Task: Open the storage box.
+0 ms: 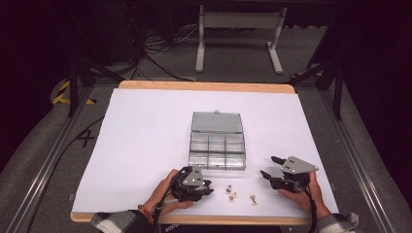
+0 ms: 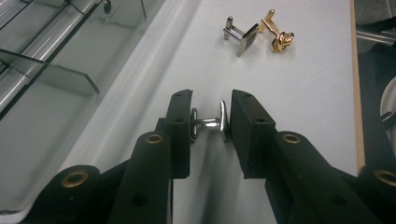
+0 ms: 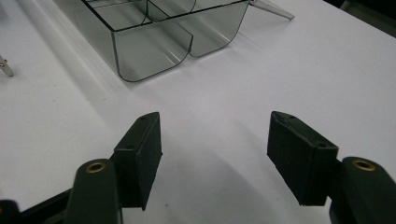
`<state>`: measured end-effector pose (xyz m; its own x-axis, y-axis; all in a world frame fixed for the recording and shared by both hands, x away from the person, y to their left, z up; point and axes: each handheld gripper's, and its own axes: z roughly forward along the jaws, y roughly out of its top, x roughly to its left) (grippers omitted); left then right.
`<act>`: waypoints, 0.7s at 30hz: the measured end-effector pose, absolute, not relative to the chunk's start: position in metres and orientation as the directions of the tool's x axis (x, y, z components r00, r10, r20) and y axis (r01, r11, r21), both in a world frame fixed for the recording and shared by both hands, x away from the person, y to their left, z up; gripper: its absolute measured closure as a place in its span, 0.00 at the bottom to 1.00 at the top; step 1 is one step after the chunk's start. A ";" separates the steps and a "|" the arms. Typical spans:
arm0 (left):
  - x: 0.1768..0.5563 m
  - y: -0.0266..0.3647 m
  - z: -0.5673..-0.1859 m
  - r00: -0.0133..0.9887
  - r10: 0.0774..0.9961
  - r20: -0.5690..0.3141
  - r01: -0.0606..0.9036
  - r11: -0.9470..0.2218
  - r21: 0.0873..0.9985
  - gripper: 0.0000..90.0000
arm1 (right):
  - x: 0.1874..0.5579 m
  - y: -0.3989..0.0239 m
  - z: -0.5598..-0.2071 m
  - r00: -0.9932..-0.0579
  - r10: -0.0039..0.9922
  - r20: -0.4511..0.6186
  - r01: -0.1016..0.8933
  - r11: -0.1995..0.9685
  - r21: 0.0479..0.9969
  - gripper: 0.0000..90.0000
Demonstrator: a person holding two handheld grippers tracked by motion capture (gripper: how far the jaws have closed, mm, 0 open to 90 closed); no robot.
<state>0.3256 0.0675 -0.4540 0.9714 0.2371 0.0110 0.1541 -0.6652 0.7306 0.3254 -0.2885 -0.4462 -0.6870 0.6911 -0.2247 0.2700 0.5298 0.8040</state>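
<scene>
A silver cufflink (image 2: 208,122) lies crosswise between the jaws of my left gripper (image 2: 210,135), one end against each pad, so the gripper is shut on it just above the white paper. In the high view this gripper (image 1: 209,187) sits near the table's front edge, left of centre. Past it lie another silver cufflink (image 2: 240,33) and a gold cufflink (image 2: 279,38); they are the silver cufflink (image 1: 228,189) and gold cufflink (image 1: 233,196) to its right. My right gripper (image 1: 270,167) (image 3: 215,158) rests at the front right, open and holding nothing.
A clear plastic compartment box (image 1: 216,166) (image 2: 56,88) (image 3: 140,56) stands mid-table with its lid raised, just beyond both grippers. A further gold cufflink (image 1: 253,198) lies between the hands. White paper (image 1: 145,126) covers the wooden table, with bare room to left and right.
</scene>
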 end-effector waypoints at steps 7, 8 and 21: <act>0.325 0.069 -0.455 0.972 0.234 0.000 0.157 -0.654 0.740 0.79 | 0.325 -0.289 -0.446 -0.688 0.691 -0.223 0.269 0.528 0.806 0.40; 0.324 0.069 -0.454 0.974 0.228 0.020 0.141 -0.665 0.733 0.79 | 0.325 -0.289 -0.446 -0.688 0.691 -0.223 0.269 0.528 0.806 0.40; 0.320 0.078 -0.444 0.973 0.227 0.040 0.116 -0.634 0.765 0.79 | 0.326 -0.291 -0.445 -0.686 0.697 -0.209 0.272 0.512 0.815 0.39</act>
